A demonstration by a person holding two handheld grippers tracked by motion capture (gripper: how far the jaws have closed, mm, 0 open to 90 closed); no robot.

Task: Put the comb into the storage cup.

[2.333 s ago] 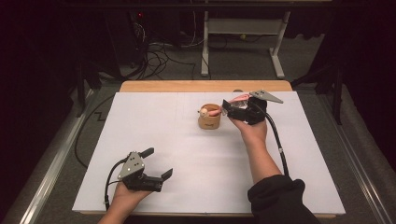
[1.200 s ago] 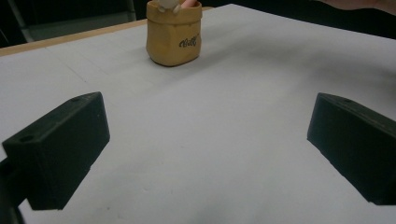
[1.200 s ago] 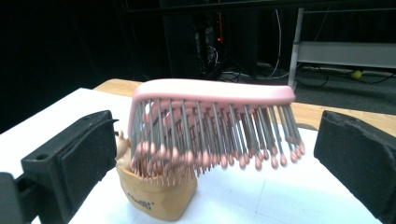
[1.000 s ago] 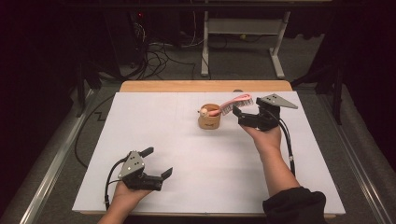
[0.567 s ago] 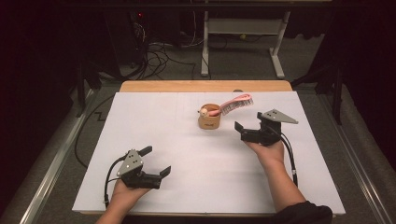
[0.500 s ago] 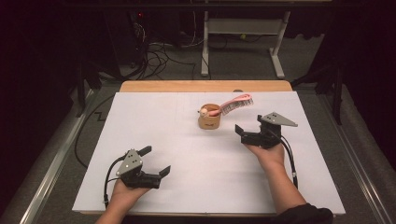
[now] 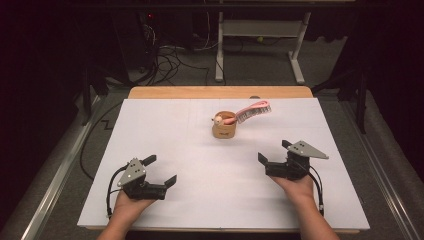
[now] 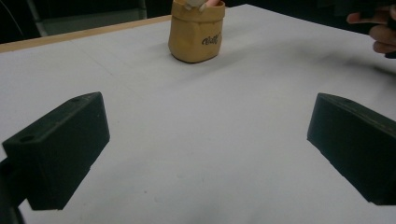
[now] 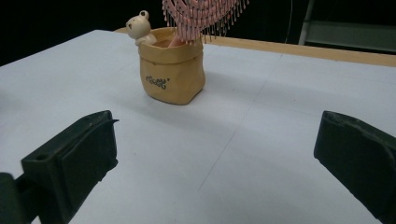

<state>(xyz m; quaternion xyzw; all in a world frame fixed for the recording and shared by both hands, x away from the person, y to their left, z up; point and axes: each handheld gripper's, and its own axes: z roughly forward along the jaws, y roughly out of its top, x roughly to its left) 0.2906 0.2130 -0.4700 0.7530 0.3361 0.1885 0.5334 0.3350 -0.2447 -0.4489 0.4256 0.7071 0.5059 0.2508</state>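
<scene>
White table [image 7: 200, 210], pouch [image 7: 224, 129] beyond both tongs.

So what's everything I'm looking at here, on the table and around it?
Pouch: one, tan, soft, standing upright on the far middle of the table.
Hairbrush: one, pink, handle down in the pouch, bristled head leaning out to the right.
Bear charm: one, cream, at the pouch's rim.
Table cover: one, white, over most of the table.
Table: one, wood edge showing at the far side.
Cables: several, dark, on the floor behind.
Frame legs: white, on the floor behind.
Left gripper: black, open, near left.
Right gripper: black, open, near right.
</scene>
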